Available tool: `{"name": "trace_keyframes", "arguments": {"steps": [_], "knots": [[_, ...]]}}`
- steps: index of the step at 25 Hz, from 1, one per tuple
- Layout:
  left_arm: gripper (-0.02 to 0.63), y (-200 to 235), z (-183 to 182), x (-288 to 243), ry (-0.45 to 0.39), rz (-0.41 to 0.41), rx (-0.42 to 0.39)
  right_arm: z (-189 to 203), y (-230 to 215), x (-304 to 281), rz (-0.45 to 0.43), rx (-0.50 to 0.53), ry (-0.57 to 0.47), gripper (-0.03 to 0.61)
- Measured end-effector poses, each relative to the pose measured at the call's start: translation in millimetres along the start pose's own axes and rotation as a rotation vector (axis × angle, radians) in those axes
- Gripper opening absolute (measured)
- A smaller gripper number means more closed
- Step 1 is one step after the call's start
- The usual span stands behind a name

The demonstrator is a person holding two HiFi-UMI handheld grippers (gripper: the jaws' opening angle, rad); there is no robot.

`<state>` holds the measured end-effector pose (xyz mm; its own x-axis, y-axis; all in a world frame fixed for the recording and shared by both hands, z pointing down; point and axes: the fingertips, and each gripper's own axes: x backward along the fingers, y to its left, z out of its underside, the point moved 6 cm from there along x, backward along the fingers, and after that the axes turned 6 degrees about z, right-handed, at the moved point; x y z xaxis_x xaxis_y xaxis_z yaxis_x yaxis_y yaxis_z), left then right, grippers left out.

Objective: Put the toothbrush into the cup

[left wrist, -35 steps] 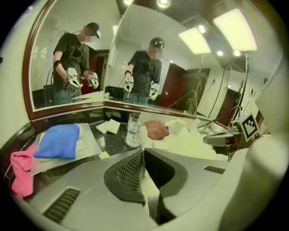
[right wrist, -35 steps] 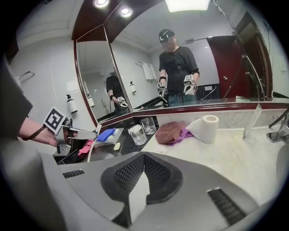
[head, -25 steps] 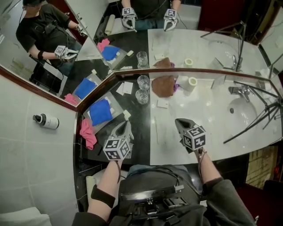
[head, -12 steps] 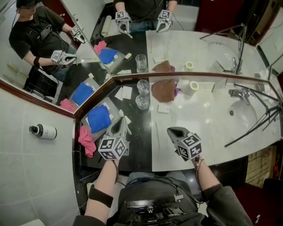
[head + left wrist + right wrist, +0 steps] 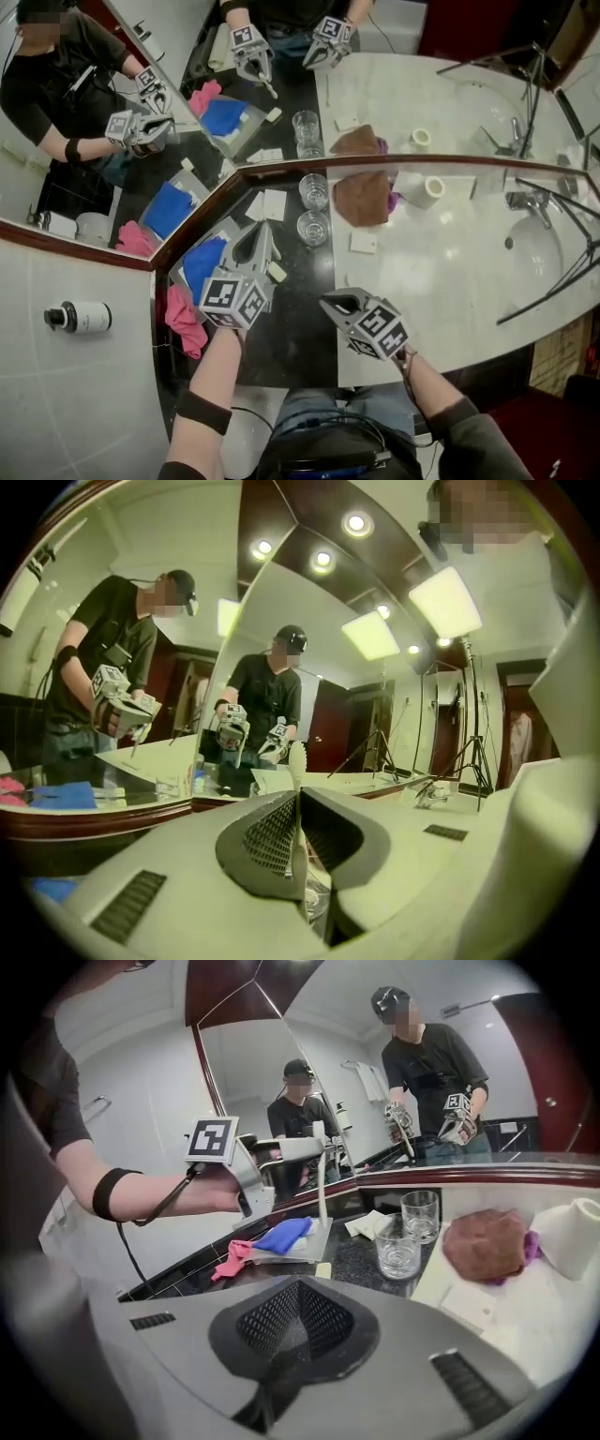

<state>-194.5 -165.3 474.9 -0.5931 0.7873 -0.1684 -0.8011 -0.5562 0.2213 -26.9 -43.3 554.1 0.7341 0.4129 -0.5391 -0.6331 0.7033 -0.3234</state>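
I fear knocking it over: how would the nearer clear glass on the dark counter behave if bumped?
The nearer glass looks short with a thick base, so it probably resists tipping. On the glossy dark counter it may slide if nudged. Being glass, it is likely breakable, so the toothbrush in the left tongs should enter gently.

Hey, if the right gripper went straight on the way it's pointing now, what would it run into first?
Likely the small pale block on the dark counter, then the tray with the blue cloth. The right gripper is shut and empty; depth is hard to judge.
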Motion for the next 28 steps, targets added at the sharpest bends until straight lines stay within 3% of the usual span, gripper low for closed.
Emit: {"name": "trace_keyframes", "arguments": {"steps": [11,18,28], "knots": [[0.015,43.7,4.5,-65.5,-0.142,0.115,-0.061,4.2,9.8,-92.3,-0.131,0.043,-0.029,0.020],[0.015,49.7,-8.0,-102.0,-0.208,0.169,-0.097,0.3,-3.1,-118.4,-0.132,0.050,-0.063,0.020],[0.015,41.0,-13.4,-134.3,-0.240,0.198,-0.087,1.1,-14.8,-128.8,-0.130,0.039,-0.077,0.020]]}}
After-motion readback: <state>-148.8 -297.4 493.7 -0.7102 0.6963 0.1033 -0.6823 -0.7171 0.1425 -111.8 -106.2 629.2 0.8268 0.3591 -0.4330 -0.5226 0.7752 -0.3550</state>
